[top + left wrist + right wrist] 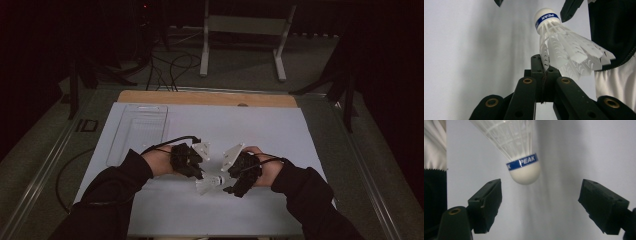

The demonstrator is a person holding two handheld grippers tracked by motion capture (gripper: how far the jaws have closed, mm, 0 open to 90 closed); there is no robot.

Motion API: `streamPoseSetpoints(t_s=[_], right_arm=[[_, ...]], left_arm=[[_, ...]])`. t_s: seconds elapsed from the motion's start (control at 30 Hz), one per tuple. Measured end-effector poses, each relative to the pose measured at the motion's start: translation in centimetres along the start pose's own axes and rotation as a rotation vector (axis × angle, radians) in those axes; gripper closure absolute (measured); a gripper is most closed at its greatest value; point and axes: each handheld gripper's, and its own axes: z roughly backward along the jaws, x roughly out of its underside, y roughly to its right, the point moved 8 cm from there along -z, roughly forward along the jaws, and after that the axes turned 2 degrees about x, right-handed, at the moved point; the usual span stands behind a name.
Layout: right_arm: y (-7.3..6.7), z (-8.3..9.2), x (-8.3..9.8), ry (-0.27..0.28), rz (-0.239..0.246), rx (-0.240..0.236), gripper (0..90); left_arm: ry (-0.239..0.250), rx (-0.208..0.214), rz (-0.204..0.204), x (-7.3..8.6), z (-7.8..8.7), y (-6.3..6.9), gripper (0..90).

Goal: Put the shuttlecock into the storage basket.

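Note:
A white feather shuttlecock (210, 183) with a blue "PEAK" band hangs above the white table (260, 130), between my two grippers. My left gripper (543, 65) is shut on the rim of its feather skirt (566, 50), so the cork points away from it. In the high view the left gripper (199, 175) sits just left of the shuttlecock and the right gripper (229, 184) just right of it. My right gripper (541, 192) stands open, its pads wide apart and clear of the cork (525, 173), which hangs just beyond the jaws.
A clear ribbed plastic tray (137, 131) lies on the table's back left. A wooden strip (210, 98) runs along the far edge. Behind the table are floor cables (170, 65) and a grey metal stand (245, 30). Dark sleeves enter from the bottom.

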Motion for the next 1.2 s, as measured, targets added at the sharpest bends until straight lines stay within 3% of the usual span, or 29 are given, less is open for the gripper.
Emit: streamPoseSetpoints(t_s=[0.07,0.17,0.47,0.87,1.2], right_arm=[[0.3,0.0,0.1,-0.002,-0.023,0.014,13.2],[0.6,0.0,0.3,0.002,-0.020,0.033,9.3],[1.1,0.2,1.0,0.009,-0.048,0.050,9.3],[1.6,-0.1,2.4,0.068,-0.114,0.078,9.2],[1.6,-0.6,3.7,0.083,-0.163,0.090,9.2]], left_arm=[[0.001,-0.004,0.006,0.1,0.2,0.0,90.0],[-0.006,-0.013,0.014,0.4,0.6,-0.1,90.0],[0.002,-0.043,0.044,0.9,1.7,-0.4,90.0],[0.012,-0.082,0.087,2.1,3.2,-1.0,90.0],[0.035,-0.119,0.157,3.1,4.8,-1.7,90.0]])
